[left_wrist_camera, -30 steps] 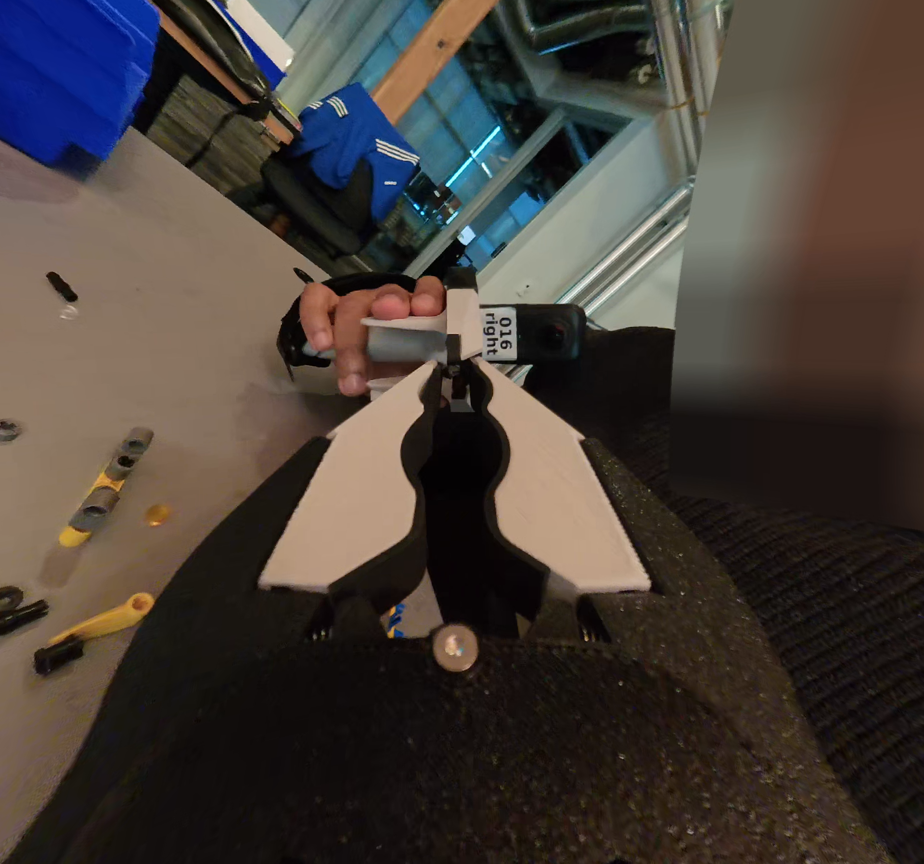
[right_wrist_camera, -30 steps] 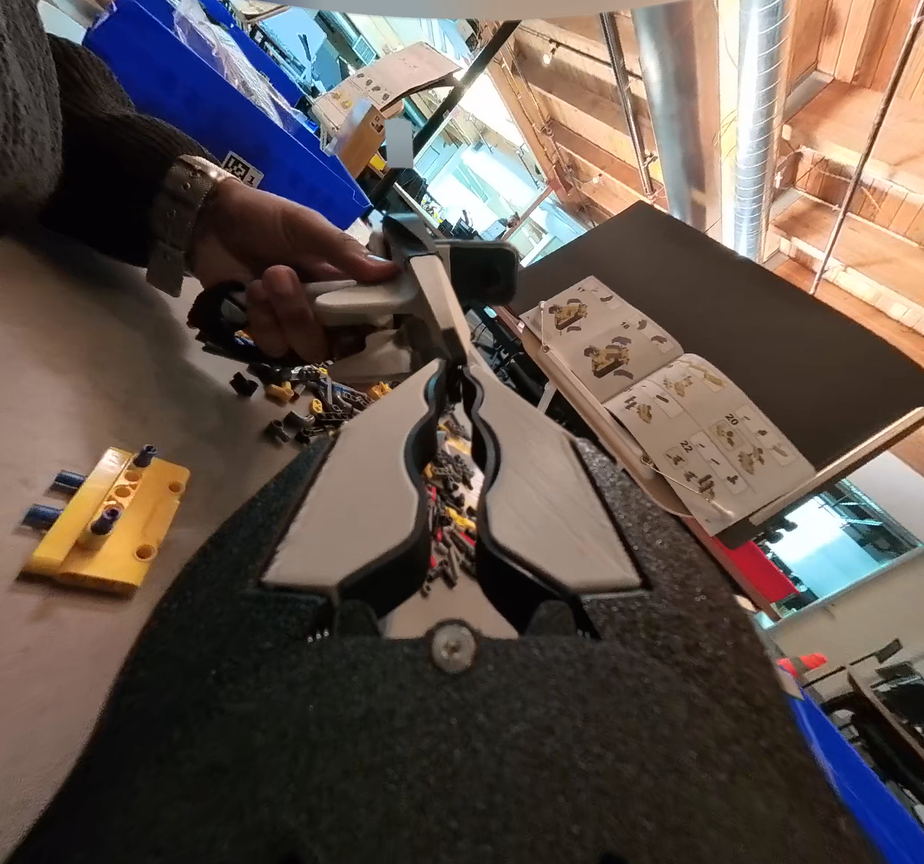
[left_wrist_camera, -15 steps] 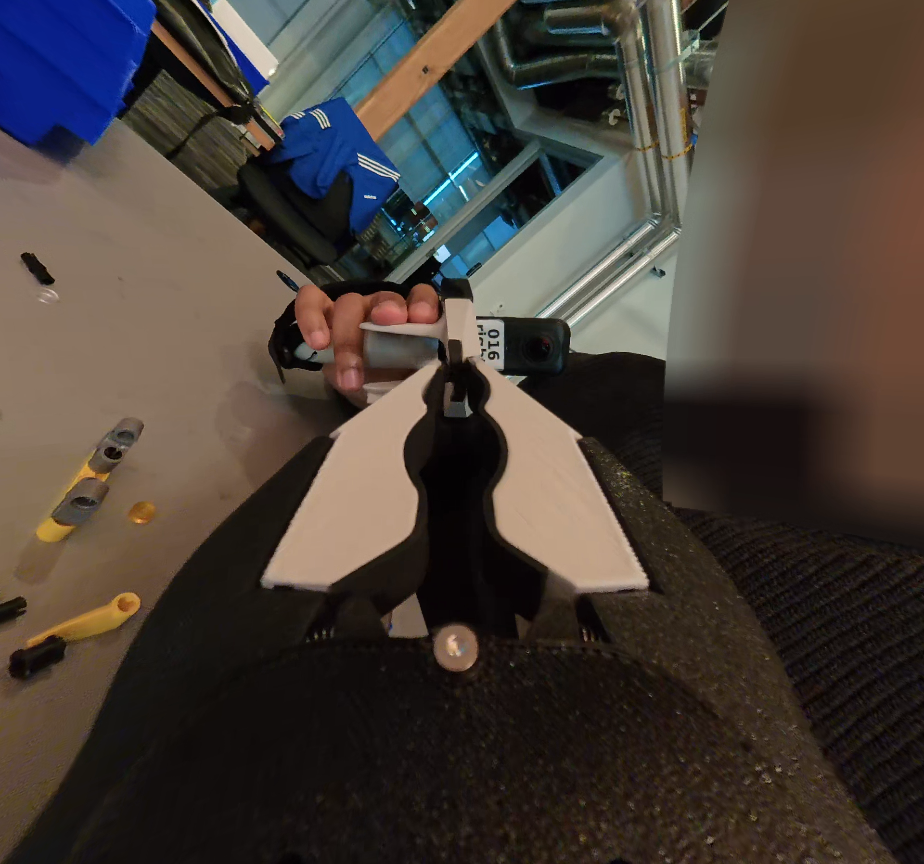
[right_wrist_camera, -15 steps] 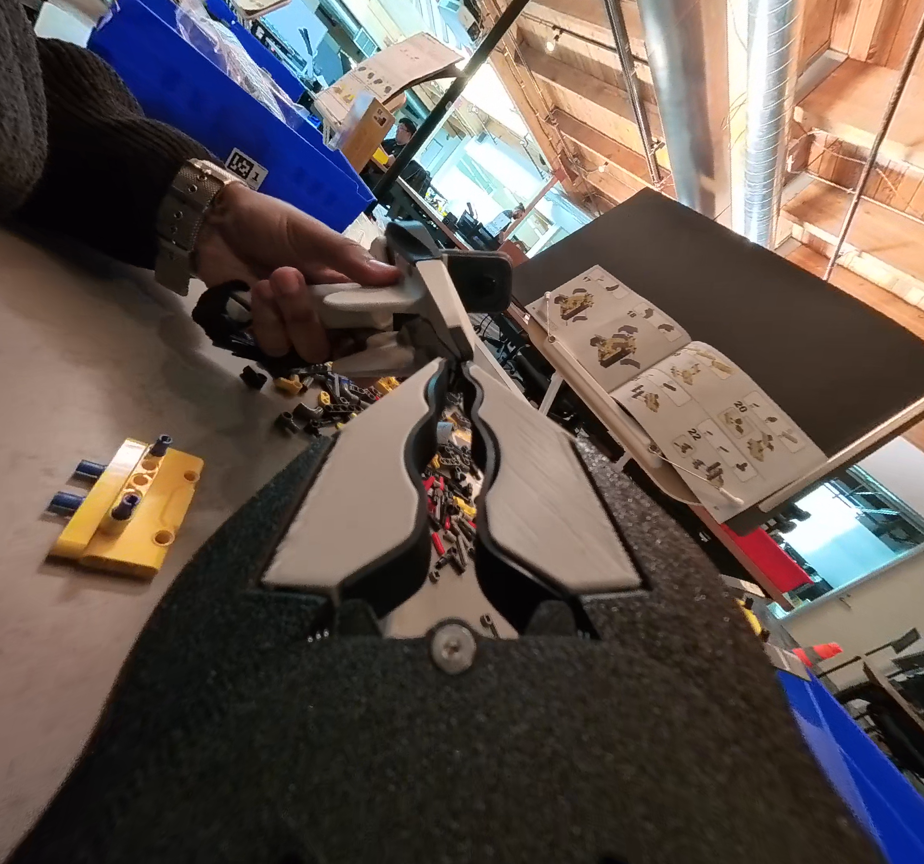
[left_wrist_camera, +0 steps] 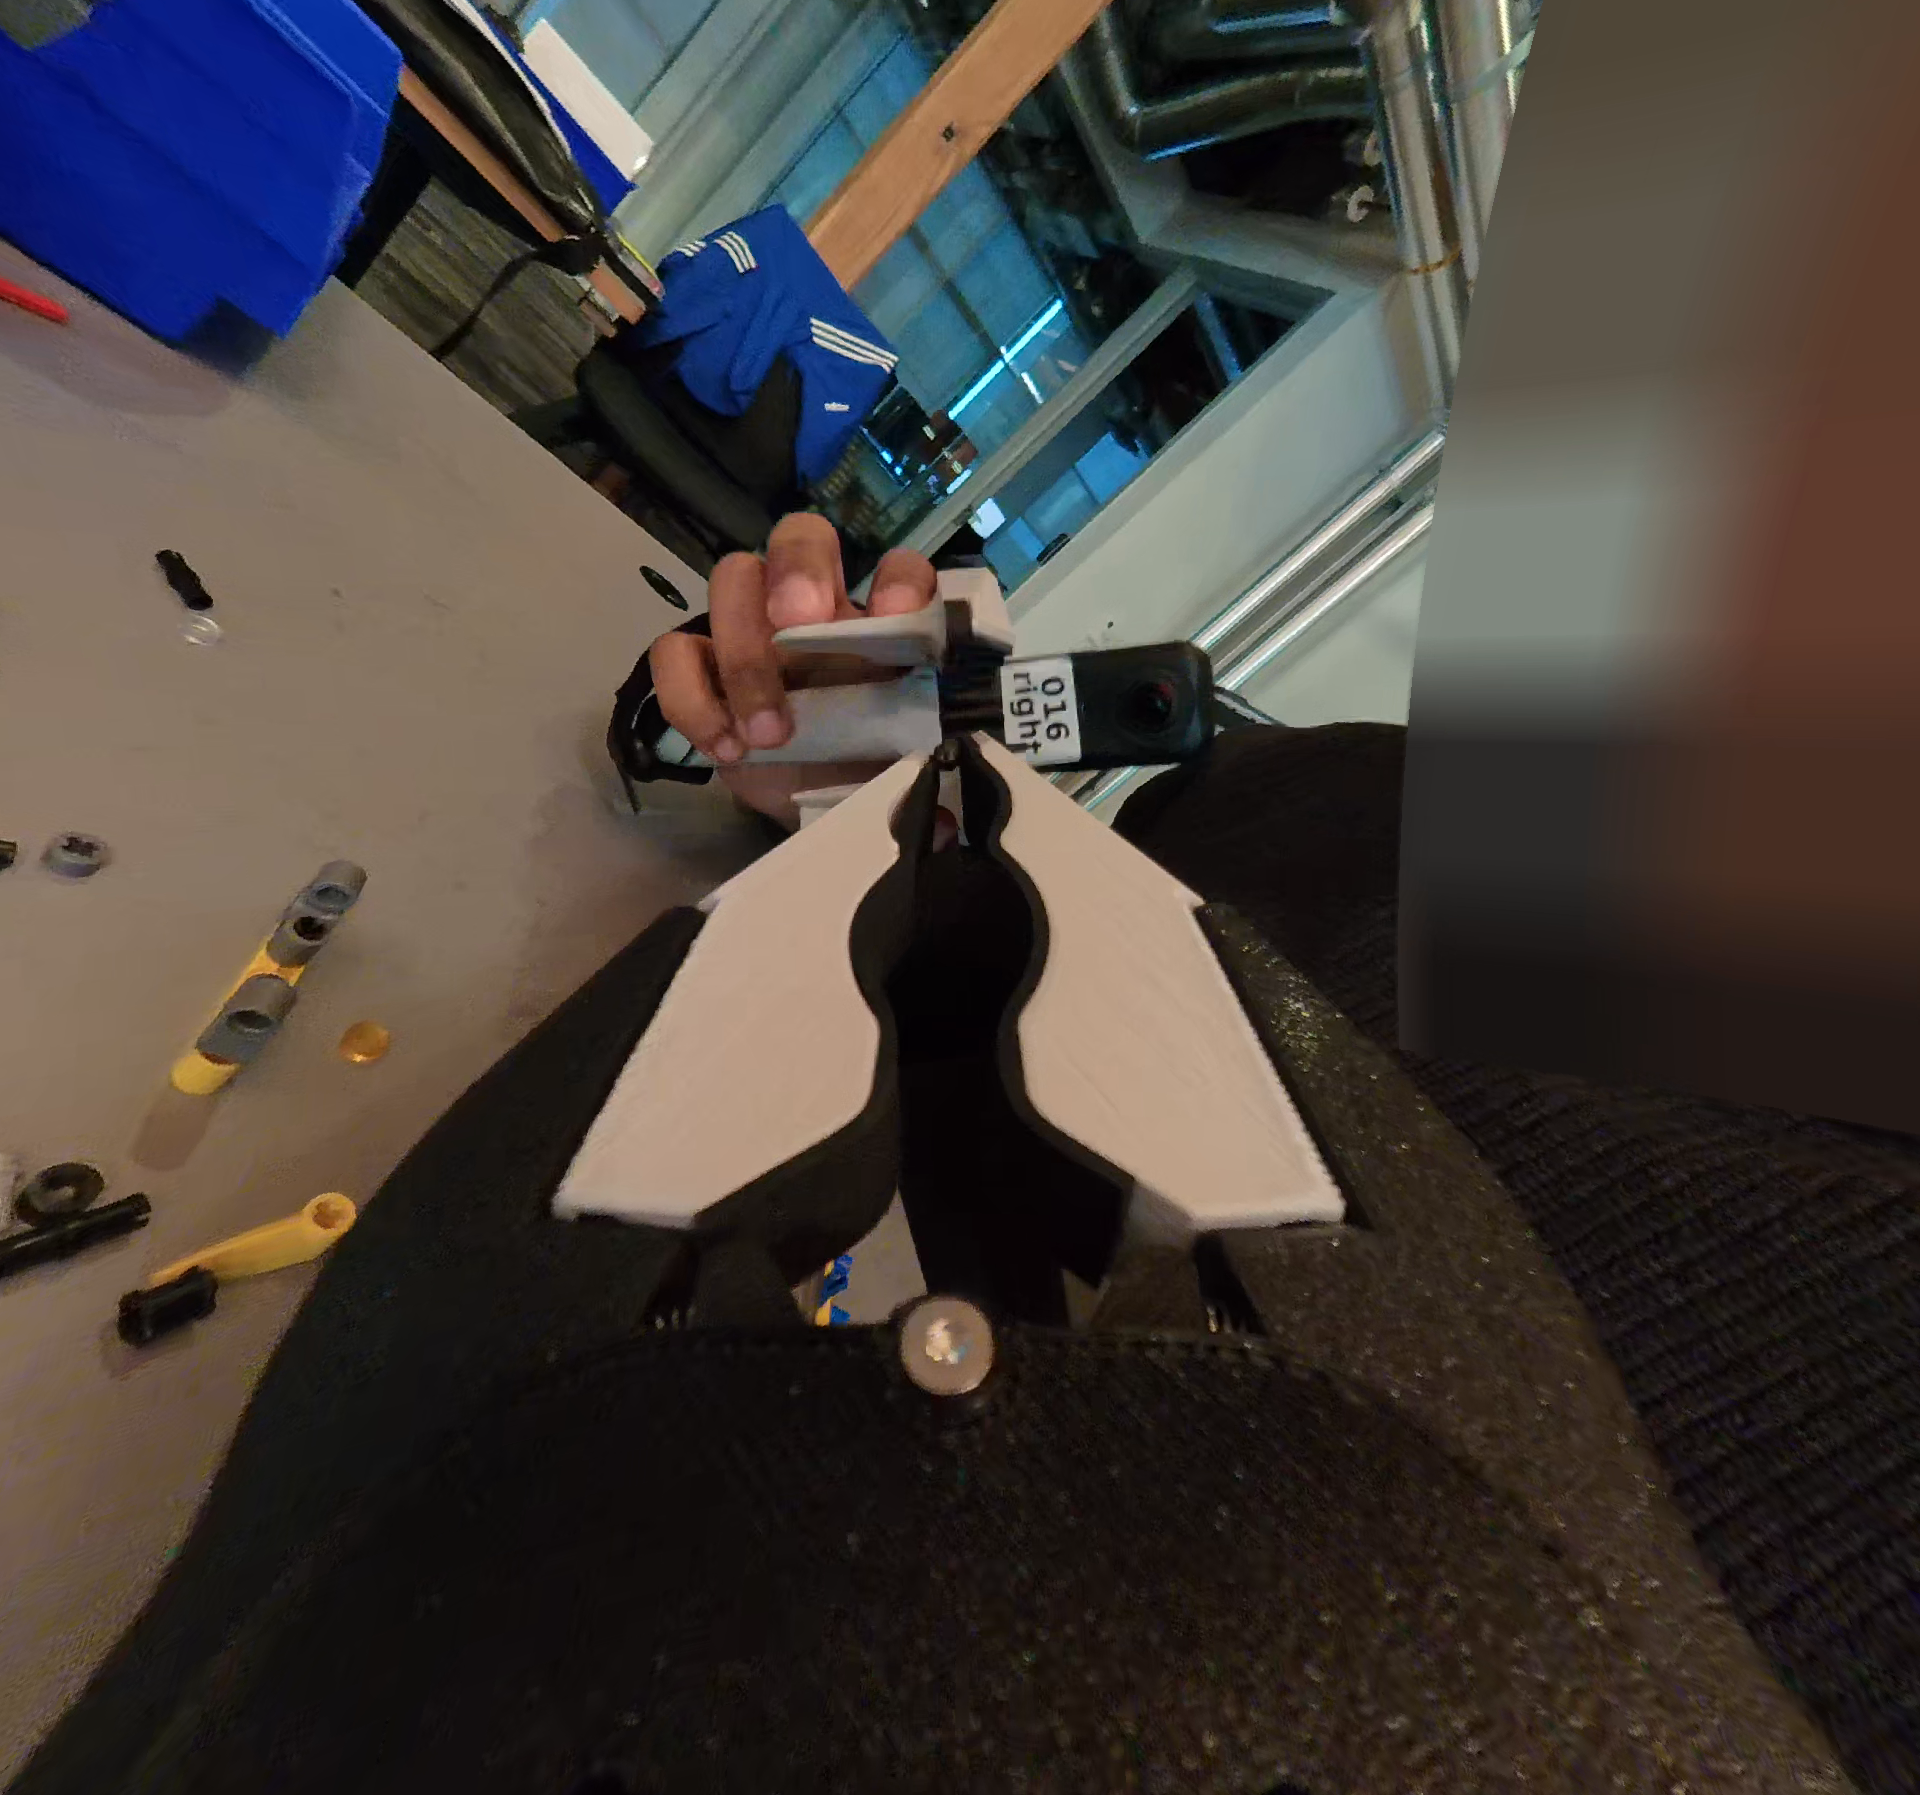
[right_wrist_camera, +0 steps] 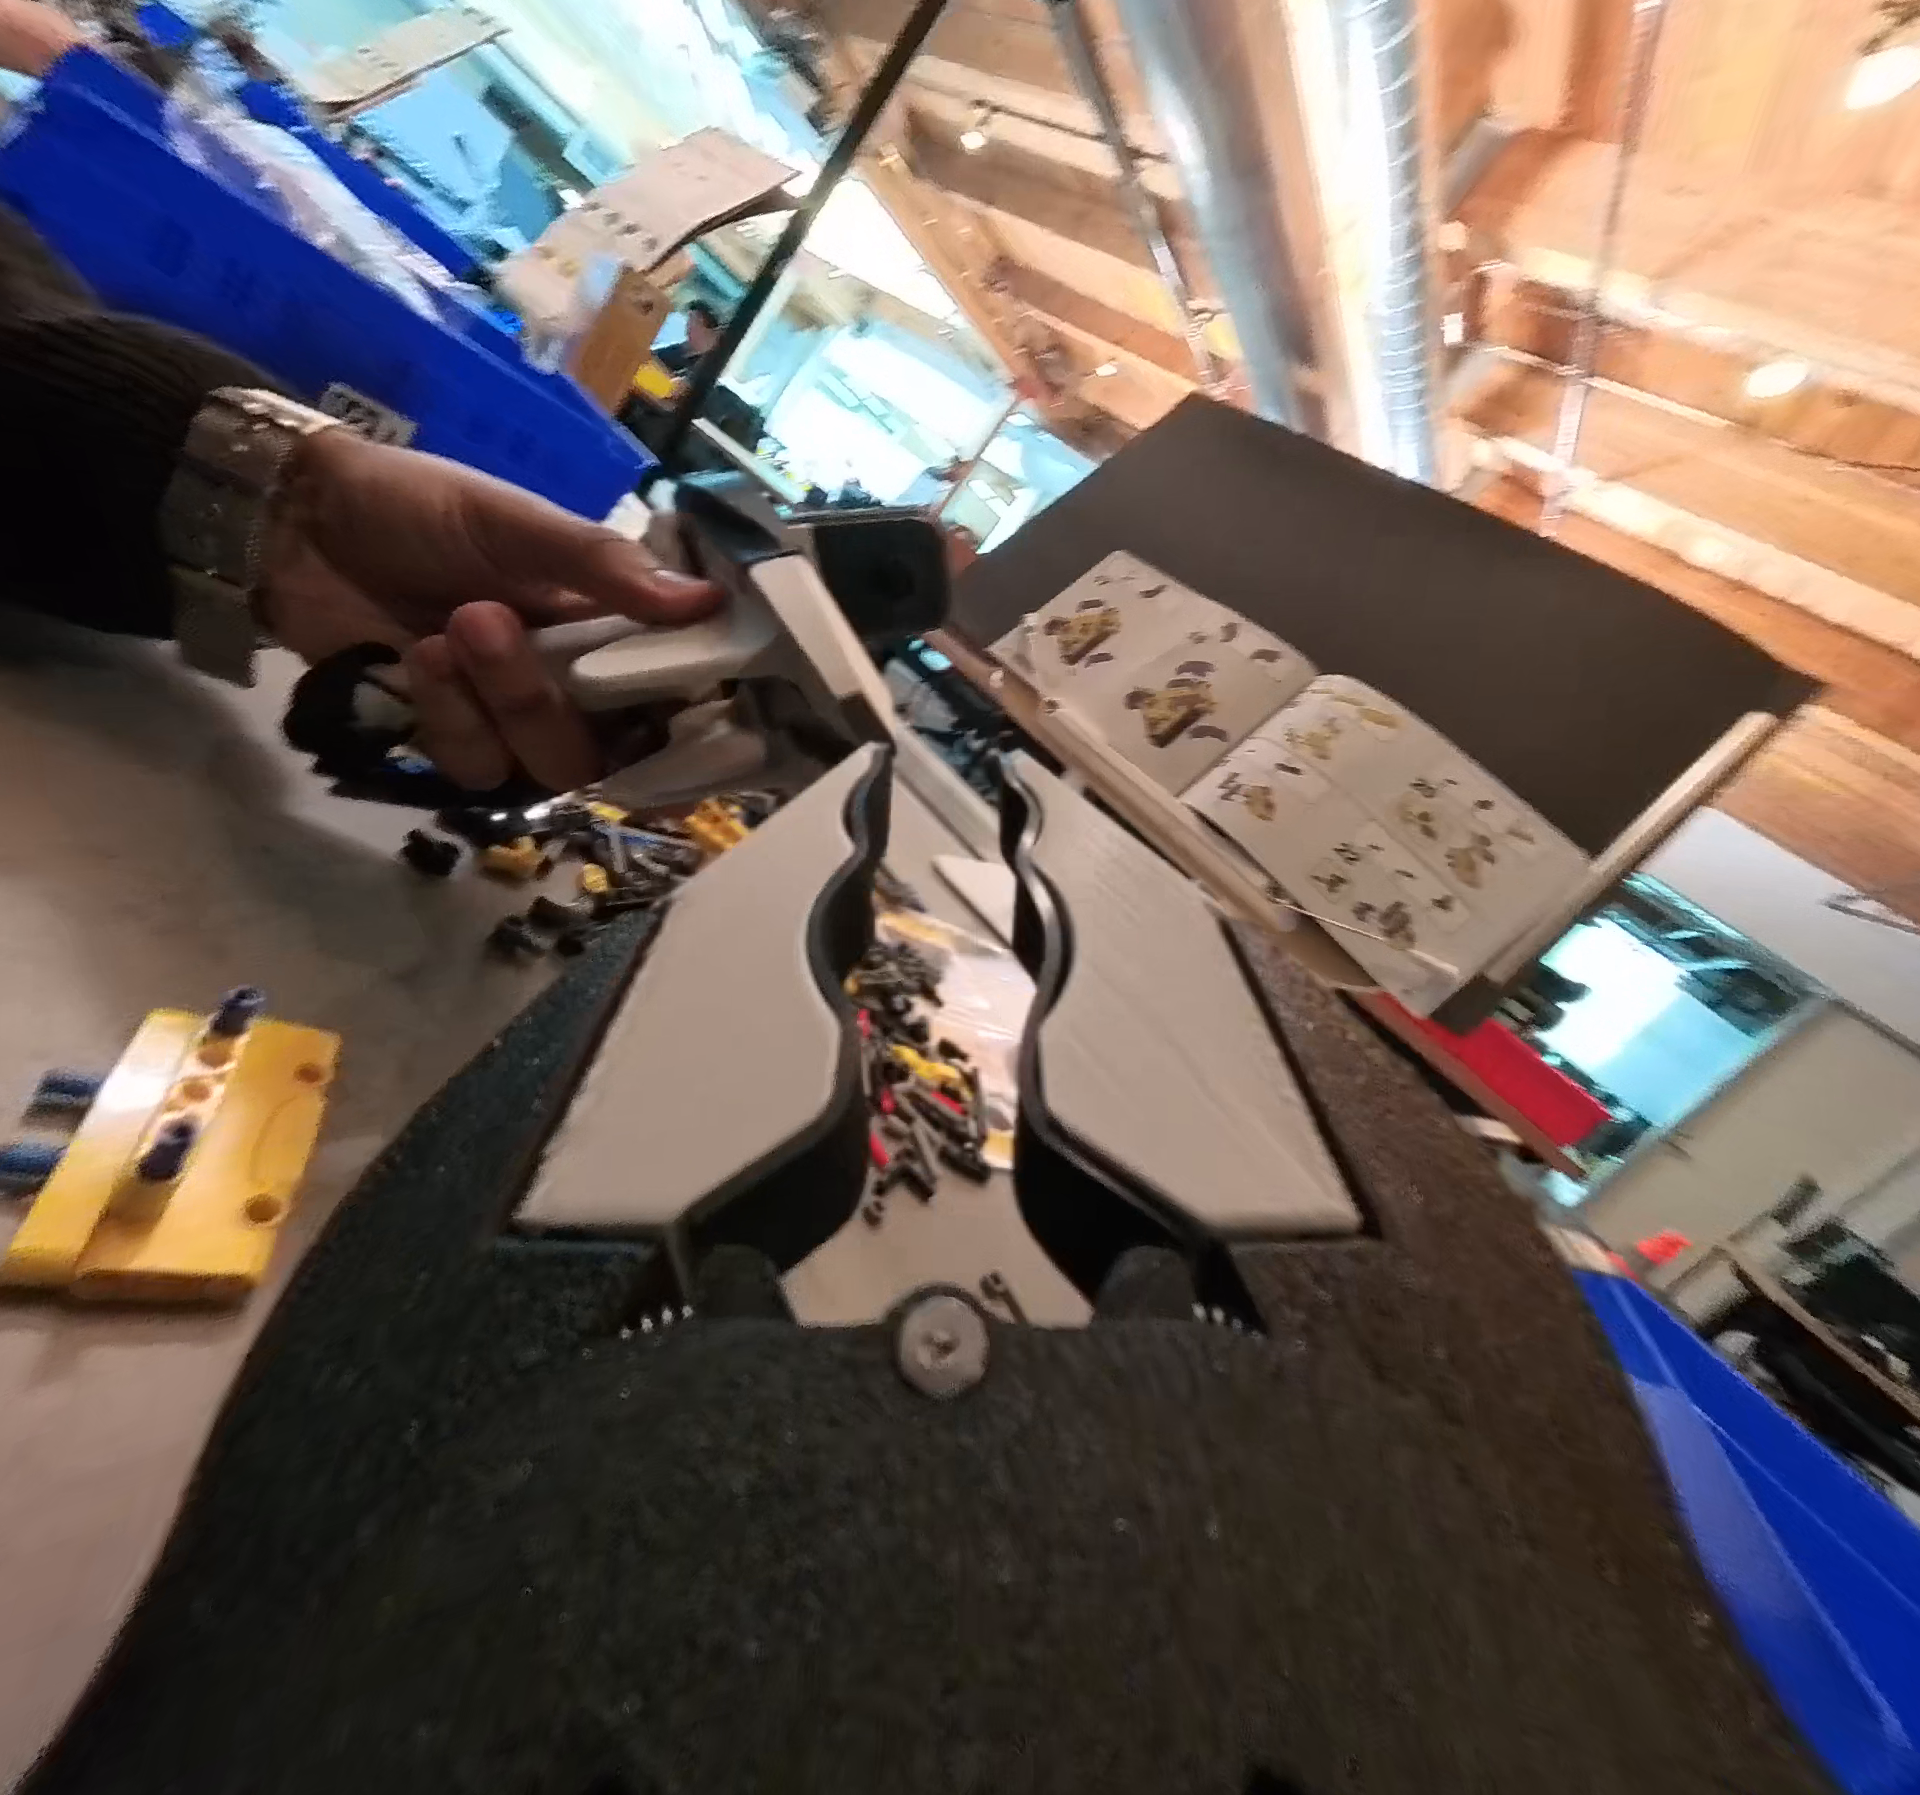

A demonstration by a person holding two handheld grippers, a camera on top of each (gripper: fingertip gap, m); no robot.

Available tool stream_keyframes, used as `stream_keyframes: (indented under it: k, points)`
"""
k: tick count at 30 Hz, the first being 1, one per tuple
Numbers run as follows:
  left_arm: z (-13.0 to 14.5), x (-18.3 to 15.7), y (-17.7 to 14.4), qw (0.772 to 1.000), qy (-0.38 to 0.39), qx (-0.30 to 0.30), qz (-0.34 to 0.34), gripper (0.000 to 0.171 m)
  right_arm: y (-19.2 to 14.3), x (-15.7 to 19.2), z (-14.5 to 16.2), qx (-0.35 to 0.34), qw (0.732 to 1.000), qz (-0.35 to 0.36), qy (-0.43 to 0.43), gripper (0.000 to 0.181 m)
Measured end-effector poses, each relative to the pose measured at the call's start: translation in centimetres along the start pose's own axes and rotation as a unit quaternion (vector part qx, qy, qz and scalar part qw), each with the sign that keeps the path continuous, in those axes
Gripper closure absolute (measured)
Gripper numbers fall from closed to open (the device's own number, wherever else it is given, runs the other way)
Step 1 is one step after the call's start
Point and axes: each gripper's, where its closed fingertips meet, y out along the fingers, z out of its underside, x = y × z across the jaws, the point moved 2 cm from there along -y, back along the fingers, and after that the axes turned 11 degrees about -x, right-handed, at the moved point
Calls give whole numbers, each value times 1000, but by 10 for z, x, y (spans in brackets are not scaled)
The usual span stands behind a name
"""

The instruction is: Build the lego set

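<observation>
Left gripper: fingertips pinched on small black pin, held above table. Right gripper: fingers parted, nothing gripped, above brick pile.

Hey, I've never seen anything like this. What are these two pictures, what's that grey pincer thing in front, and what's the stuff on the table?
There is no robot here. A person holds a squeeze-handle gripper in each hand, and each carries a camera looking out along its jaws. One picture is from the left gripper, its jaws closed on what looks like a tiny dark part. The other is from the right gripper, with jaws open and empty. On the grey table lie a yellow plate with blue pins, a pile of small parts and yellow-and-grey pieces. An instruction booklet stands propped behind.
</observation>
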Motion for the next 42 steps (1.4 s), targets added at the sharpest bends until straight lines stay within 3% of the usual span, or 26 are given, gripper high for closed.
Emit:
stream_keyframes:
  k: [3, 12, 25, 26, 28, 31, 33, 36, 38, 42]
  points:
    - [-2, 1, -1, 1000, -9, -9, 2, 170, -3, -3, 0, -2, 1000, 27, -15, 166]
    - [-4, 4, -2, 1000, -3, -17, -7, 170, -1, 9, 4, 11, 1000, -8, 18, 162]
    - [2, 7, 1, 1000, 11, 4, -18, 170, -1, 10, 10, 25, 998, -34, 39, 179]
    - [3, 9, 2, 999, 21, 6, -29, 160, -2, 7, 11, 31, 998, -31, 45, 178]
    - [3, 15, 3, 996, 56, 12, -64, 126, -5, -6, 18, 45, 997, -14, 57, 178]
    - [4, 28, 3, 979, 145, 40, -138, 107, -14, -25, 42, 103, 986, -10, 131, 178]
    - [4, 39, 2, 954, 216, 76, -193, 107, -22, -26, 65, 158, 963, -38, 214, 178]
    - [1, 60, -4, 900, 306, 140, -276, 123, -27, -21, 83, 217, 917, -83, 325, 178]
    - [2, 72, -7, 873, 337, 179, -305, 127, -29, -20, 97, 254, 891, -98, 362, 178]
    - [10, 92, -7, 858, 325, 231, -325, 128, -28, -13, 102, 266, 848, -133, 438, 178]
